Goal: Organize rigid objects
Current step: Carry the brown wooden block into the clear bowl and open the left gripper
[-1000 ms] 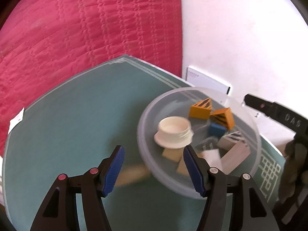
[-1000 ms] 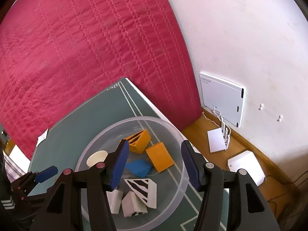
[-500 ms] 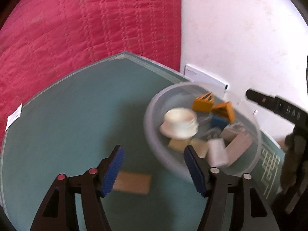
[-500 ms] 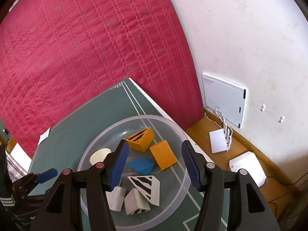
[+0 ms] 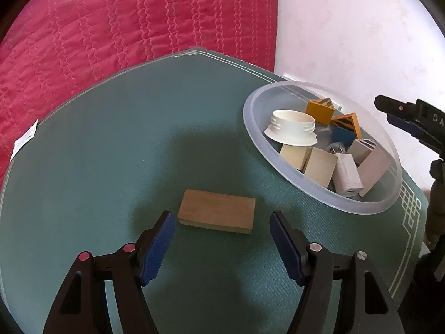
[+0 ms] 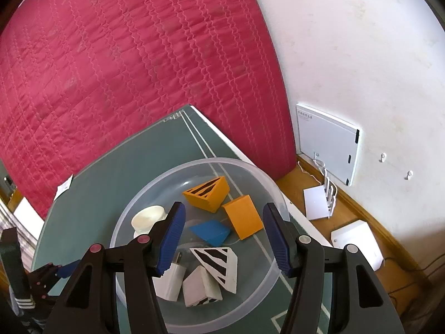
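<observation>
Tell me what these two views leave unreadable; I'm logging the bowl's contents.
- Small white plug-in charger, right wrist view: partly behind the right gripper's finger.
- Clear plastic bowl, same view: near rim hidden by that gripper.
- Small metallic item, left wrist view: wedged among blocks, too small to identify.
- Rectangular wooden block's underside: unseen.

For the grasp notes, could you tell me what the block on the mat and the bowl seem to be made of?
Block: probably unfinished wood, matte tan with faint grain. Bowl: likely plastic, frosted and translucent, since the mat's lines show through it.
</observation>
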Available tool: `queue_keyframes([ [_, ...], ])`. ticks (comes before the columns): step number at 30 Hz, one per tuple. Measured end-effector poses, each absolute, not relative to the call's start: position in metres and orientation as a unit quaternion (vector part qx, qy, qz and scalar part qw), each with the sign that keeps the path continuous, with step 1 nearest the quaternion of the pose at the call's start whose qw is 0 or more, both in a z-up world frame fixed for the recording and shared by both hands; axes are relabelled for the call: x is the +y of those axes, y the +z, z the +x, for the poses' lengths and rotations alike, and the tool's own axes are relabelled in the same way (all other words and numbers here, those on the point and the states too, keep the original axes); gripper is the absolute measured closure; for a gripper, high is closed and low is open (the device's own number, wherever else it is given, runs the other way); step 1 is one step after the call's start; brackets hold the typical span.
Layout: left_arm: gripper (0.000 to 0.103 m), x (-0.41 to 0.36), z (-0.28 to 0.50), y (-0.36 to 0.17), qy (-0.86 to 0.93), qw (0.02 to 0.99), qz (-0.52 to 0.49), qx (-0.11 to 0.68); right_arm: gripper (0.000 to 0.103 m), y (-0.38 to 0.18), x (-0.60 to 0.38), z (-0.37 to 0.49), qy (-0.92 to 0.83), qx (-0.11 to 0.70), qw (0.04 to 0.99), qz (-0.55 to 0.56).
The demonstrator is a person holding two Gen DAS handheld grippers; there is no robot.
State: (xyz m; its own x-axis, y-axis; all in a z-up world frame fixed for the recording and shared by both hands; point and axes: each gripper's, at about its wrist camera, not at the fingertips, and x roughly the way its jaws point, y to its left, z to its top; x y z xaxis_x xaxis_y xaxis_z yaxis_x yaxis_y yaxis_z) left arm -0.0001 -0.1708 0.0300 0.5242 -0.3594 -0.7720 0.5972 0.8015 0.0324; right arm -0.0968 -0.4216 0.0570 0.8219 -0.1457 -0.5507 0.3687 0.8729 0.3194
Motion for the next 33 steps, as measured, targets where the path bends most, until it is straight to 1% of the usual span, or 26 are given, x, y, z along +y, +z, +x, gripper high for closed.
queue_keyframes([
  [4,0.029,-0.177,0.005,0.024,-0.270,0.863,0.162,0.395,0.044,0.057,-0.421,-0.097,-0.138,0.264,0.931,0.211],
  [8,0.029,-0.174,0.015,0.018,-0.272,0.858,0.151,0.410,0.044,0.057,-0.421,-0.097,-0.138,0.265,0.931,0.209],
  [10,0.036,-0.173,0.015,0.019,-0.275,0.858,0.154,0.406,0.044,0.057,-0.421,-0.097,-0.139,0.264,0.931,0.210],
  [16,0.036,-0.171,0.011,0.021,-0.273,0.860,0.156,0.402,0.044,0.057,-0.421,-0.098,-0.141,0.262,0.931,0.211],
  [23,0.036,-0.180,0.009,0.052,-0.285,0.871,0.146,0.372,0.044,0.062,-0.419,-0.096,-0.145,0.253,0.932,0.217],
  [26,0.036,-0.197,0.005,0.065,-0.303,0.871,0.149,0.357,0.044,0.064,-0.420,-0.098,-0.145,0.249,0.932,0.220],
  [33,0.036,-0.242,-0.002,0.071,-0.352,0.855,0.178,0.338,0.044,0.066,-0.427,-0.103,-0.150,0.242,0.931,0.229],
])
